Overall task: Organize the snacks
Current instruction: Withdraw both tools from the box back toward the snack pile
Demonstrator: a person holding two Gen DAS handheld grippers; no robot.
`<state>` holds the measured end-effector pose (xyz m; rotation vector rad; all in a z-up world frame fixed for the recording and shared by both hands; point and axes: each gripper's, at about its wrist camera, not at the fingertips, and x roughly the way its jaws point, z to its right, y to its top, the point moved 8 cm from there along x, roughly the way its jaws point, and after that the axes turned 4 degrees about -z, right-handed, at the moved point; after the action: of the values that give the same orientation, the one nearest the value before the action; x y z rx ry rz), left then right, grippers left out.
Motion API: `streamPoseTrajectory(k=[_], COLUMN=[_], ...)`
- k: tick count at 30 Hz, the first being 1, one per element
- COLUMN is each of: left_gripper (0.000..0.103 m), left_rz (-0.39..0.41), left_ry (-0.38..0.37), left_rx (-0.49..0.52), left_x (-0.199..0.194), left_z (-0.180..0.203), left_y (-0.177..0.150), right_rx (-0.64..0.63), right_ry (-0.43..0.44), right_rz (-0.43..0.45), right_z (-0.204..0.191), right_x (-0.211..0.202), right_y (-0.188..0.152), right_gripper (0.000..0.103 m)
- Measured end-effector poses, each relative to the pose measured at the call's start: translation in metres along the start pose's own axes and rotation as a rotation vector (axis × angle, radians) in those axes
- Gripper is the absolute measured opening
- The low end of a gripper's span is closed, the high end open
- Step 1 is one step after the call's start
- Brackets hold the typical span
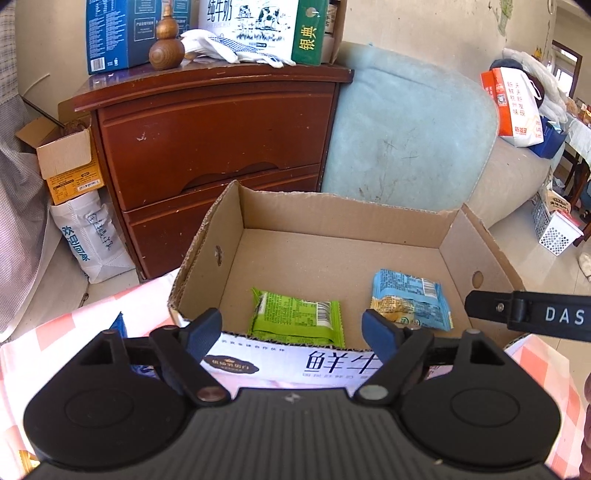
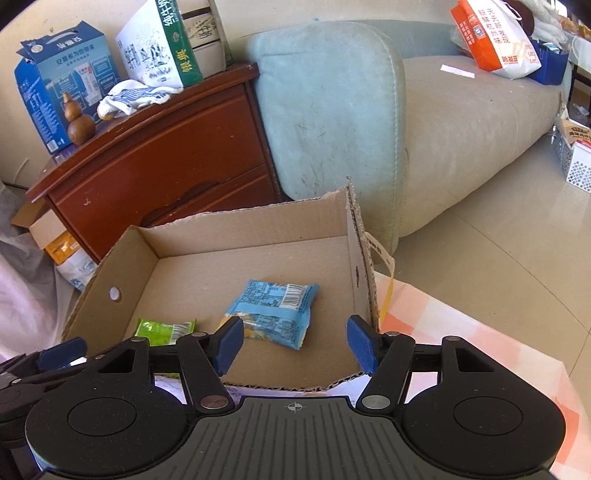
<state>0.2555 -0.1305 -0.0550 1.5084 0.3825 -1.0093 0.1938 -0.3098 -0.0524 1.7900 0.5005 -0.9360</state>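
"DAS" on the right tool; "银典", seemingly, on the milk carton.

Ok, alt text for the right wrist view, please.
The open right gripper hovers empty over the near edge of a cardboard box holding a blue snack packet and a green snack packet; a sofa sits behind.

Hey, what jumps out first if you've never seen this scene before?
The open cardboard box in the middle, holding a green snack packet on the left and a blue snack packet on the right. Behind it stand a reddish wooden cabinet and a pale sofa.
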Motion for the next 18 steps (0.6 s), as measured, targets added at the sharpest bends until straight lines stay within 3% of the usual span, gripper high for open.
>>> streamPoseTrajectory(k=[18], left_gripper=[0.085], left_rz=[-0.071], left_ry=[0.115], left_rx=[-0.065], left_x=[-0.077], left_z=[-0.076], left_y=[-0.062], right_rx=[-0.321], right_ry=[0.203], right_rz=[-0.074], right_z=[-0.062], right_x=[-0.048], right_y=[-0.058], right_gripper=[0.069])
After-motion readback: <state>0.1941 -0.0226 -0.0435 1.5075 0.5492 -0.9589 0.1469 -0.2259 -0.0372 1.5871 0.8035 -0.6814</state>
